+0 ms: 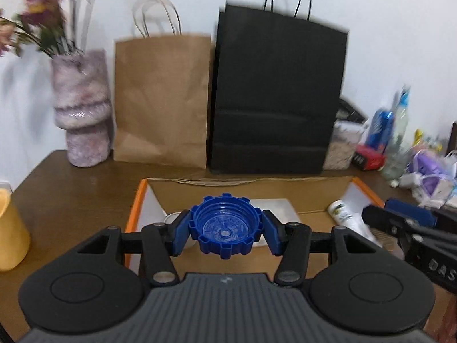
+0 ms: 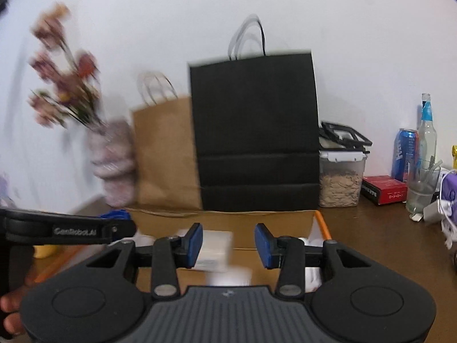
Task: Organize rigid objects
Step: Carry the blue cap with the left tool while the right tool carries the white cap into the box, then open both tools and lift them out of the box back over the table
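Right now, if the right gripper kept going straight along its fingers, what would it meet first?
Probably the black paper bag, which stands upright beyond the open right gripper. The cardboard box lies lower, and blur leaves depth uncertain.

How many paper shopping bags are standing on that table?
2. A brown paper bag stands against the wall beside the vase; a taller black paper bag stands right next to it. Anything behind them is hidden.

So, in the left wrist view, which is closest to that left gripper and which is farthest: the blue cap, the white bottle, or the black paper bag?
1. Blue cap: clamped between the left gripper's fingers.
2. White bottle: ahead to the right, lying in the orange-edged box.
3. Black paper bag: standing beyond the box, against the wall.
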### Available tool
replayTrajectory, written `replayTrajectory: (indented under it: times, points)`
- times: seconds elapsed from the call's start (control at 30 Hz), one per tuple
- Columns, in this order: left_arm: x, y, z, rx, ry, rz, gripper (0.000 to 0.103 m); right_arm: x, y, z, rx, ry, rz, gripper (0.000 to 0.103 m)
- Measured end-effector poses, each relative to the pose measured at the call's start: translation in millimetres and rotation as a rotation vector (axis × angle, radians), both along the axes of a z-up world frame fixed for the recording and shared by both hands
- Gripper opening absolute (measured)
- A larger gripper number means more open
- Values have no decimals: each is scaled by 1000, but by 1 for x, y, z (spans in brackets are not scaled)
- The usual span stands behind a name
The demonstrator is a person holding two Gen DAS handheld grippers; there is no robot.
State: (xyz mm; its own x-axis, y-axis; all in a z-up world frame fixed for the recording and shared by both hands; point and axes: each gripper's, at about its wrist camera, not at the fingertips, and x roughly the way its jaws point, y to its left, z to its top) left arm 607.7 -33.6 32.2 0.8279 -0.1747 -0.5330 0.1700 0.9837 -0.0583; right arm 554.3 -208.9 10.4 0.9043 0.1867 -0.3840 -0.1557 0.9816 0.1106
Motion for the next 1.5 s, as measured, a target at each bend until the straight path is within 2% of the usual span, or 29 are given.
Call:
replayTrajectory:
  times: [0.07,0.13,0.17,0.23,0.27,0.3,0.37,0.5,0.6,0.73,0.87,0.93,1.0,1.1,1.2,1.37,1.43,1.5]
  points:
    - [28,-7,-8,26,53,-9,54,32,0,-3,-4,74,-14,39]
    - [50,-7,-17,10,122,1,54,64,-4,-8,14,154,-9,33]
    - [63,-5,-21,-15,181,9,54,77,-4,-11,1,183,-14,26]
    - [79,-1,-25,-44,240,27,54,99,-6,-18,-9,252,-31,28]
    - [84,1,-27,-43,270,25,59,108,-8,-20,-5,291,-29,28]
    - [89,2,-29,-43,294,27,66,111,-7,-21,-13,306,-21,34]
    - [92,5,-30,-69,308,28,68,112,-5,-22,-39,316,-18,40]
    - [87,-1,-28,-34,294,-3,80,111,-5,-21,-43,315,-21,50]
    - [77,-4,-21,11,258,10,83,106,-5,-14,-64,308,-20,50]
    - [57,6,-2,-3,244,7,83,85,-9,6,-71,288,-8,53]
    - [18,18,33,40,172,1,84,53,-16,36,-110,251,2,59]
    - [-8,25,52,43,121,5,86,29,-23,53,-116,217,-7,65]
    - [-43,33,69,37,47,10,90,-1,-30,66,-98,162,-15,77]
    - [-103,44,80,37,-113,30,94,-56,-41,75,-43,65,-10,83]
    - [-164,49,77,28,-275,84,102,-110,-46,70,-41,-29,-18,83]
    - [-241,47,49,-1,-493,155,103,-200,-39,42,-109,-268,-46,91]
    - [-263,44,38,4,-535,159,103,-230,-34,31,-132,-342,-42,92]
    - [-276,40,32,15,-526,145,103,-248,-30,25,-141,-358,-35,92]
